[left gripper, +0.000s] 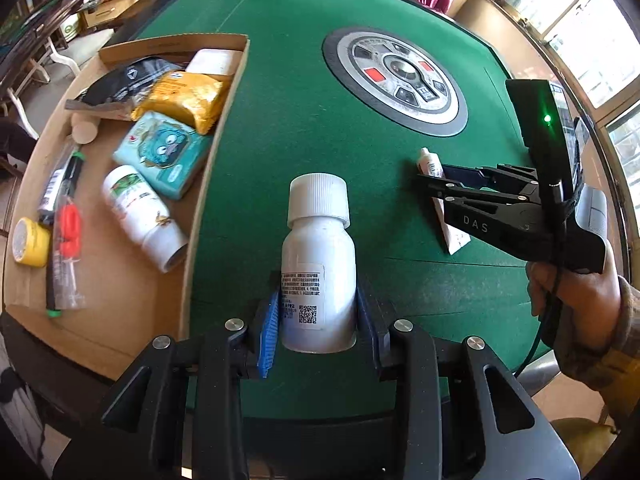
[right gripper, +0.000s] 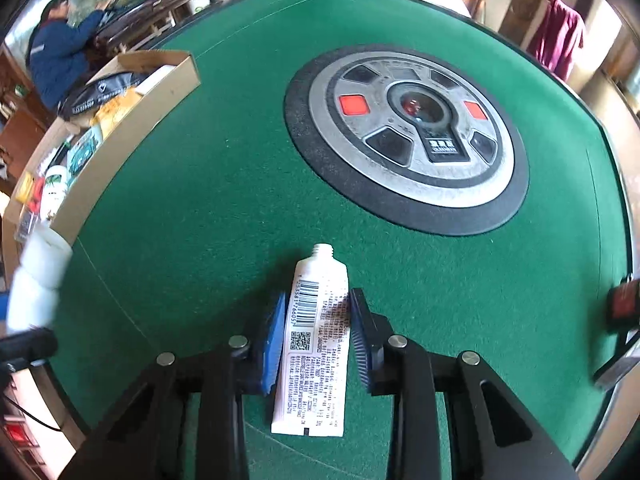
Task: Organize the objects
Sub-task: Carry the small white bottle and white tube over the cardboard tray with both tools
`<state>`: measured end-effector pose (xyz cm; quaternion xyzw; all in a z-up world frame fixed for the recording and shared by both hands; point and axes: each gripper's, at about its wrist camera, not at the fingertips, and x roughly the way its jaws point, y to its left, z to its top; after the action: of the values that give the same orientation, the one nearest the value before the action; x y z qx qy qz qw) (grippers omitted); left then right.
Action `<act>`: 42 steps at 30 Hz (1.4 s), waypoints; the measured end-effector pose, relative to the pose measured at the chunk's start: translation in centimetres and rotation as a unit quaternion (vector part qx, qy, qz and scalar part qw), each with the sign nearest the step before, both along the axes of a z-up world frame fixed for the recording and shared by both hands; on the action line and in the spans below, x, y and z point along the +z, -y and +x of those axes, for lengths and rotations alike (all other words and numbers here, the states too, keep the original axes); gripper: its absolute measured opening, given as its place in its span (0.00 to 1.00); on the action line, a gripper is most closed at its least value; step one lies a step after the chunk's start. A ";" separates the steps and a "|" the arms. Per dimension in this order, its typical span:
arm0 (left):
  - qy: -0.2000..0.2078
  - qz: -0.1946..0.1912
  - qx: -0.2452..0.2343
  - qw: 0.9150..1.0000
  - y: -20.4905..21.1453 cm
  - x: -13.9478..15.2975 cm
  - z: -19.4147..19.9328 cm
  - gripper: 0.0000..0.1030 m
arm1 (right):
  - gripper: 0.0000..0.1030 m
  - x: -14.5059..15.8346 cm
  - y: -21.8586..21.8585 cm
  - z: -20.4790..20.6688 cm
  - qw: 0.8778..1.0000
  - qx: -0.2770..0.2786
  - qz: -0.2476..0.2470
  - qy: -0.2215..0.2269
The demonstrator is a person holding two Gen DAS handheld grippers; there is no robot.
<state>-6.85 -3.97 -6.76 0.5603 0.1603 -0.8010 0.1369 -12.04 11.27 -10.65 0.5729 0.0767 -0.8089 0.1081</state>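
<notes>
Left gripper [left gripper: 316, 316] clamps smooth white plastic bottle [left gripper: 318, 264], frame center; right gripper [right gripper: 316, 344] apart w/ ribbed blue pads astride flat capless tube [right gripper: 314, 344], green felt.

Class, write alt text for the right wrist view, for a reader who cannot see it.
The right gripper straddles a white tube lying uncapped on the green table, its blue pads either side of the tube. Beyond sits a round control panel; at far left stands a cardboard box of items.

Lighting: bright daylight from my right-side windows [left gripper: 576, 12], slightly blown out. Fisheye bends the table [right gripper: 224, 184] rim. White bottle [right gripper: 38, 280] smeared by blur at left edge.
</notes>
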 end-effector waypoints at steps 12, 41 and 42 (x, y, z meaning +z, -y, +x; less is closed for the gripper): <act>-0.002 -0.016 0.047 0.999 3.2 1.3 3.0 0.33 | 0.29 4.0 3.1 0.4 0.998 0.033 -0.047 -0.008; 0.063 -0.042 0.030 0.997 7.0 1.4 3.3 0.33 | 0.29 6.7 12.4 2.3 0.988 0.071 -0.135 0.012; 0.064 -0.040 0.028 0.997 7.3 1.3 3.2 0.33 | 0.29 6.7 12.7 2.3 0.988 0.071 -0.136 0.012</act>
<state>-3.62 -11.25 -5.49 0.5998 0.1344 -0.7652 0.1915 -9.77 -1.40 -3.98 0.5559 0.0049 -0.7949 0.2429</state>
